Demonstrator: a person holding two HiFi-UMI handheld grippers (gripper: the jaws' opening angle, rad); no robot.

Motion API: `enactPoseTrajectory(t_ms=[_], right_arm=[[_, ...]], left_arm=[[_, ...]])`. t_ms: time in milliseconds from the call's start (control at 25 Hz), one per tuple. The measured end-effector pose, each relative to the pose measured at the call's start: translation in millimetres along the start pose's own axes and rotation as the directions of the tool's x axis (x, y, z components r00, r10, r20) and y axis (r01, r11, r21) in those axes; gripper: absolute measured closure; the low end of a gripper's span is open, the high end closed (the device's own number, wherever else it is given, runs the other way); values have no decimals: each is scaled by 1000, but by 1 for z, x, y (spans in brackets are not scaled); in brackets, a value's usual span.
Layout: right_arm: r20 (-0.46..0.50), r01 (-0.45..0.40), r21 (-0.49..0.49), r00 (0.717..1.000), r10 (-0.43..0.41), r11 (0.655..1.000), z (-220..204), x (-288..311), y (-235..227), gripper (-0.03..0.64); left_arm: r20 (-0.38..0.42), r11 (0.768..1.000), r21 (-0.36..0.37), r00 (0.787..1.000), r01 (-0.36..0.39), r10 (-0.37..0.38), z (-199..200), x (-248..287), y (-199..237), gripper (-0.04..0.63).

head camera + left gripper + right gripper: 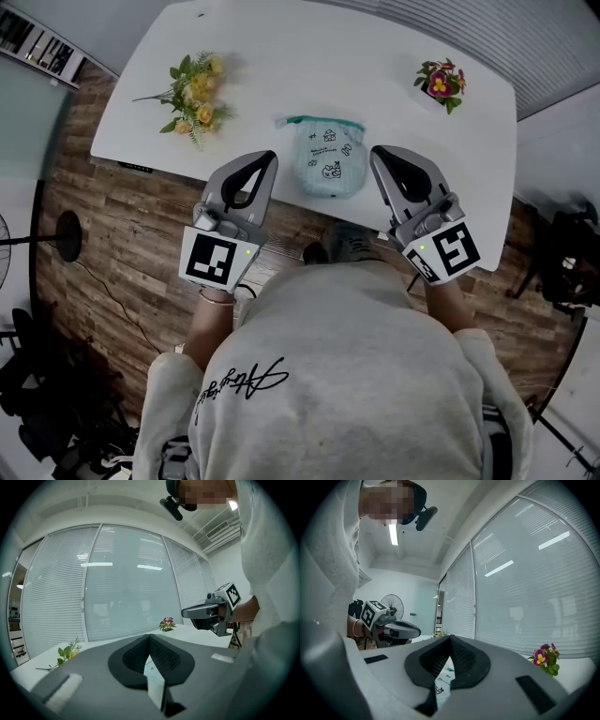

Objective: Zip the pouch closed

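Head view, looking down. The pouch (326, 159), pale teal with small printed drawings, lies flat on the white desk (281, 47) close to its near edge. It sits between the two tools and touches neither.

The left hand-held gripper (269, 159) has its jaws fully together and holds nothing. The right hand-held gripper (378, 153) is in the same state. Both point level, out across the desk, one on each side of the pouch.

The zip edge (323, 120) is the darker teal band along the pouch's far side. Its long axis runs left to right, crosswise to the line along which both tools point. A small pale tab (280, 122) projects at the left end of this band. Whether it is the slider, and how far the zip is already shut, cannot be told.

In each gripper view the closed pads meet at a point, and a strip of the pouch (151, 667) (440, 684) shows below them, so it lies ahead and lower.

By judgement, the two tools are about equally near the pouch body, with the left nearer the tab end. Each would have to open, then reach forward and inward to the far edge.

A yellow flower spray (194, 98) and a potted flower (442, 82) stand well apart from the pouch.
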State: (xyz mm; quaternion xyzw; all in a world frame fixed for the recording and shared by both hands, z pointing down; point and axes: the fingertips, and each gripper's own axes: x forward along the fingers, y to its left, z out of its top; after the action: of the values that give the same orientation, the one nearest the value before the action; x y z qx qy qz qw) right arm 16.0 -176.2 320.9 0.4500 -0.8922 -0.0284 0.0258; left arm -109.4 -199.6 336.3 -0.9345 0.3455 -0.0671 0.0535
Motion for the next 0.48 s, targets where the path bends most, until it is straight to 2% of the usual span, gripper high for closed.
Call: enactPoseTrajectory(t_ms=[480], right_arm=[[-5, 5, -2, 1000, -5, 1000, -2, 1, -2, 615]], left_arm=[[7, 1000, -1, 1000, -1, 1, 3, 3, 0, 595]])
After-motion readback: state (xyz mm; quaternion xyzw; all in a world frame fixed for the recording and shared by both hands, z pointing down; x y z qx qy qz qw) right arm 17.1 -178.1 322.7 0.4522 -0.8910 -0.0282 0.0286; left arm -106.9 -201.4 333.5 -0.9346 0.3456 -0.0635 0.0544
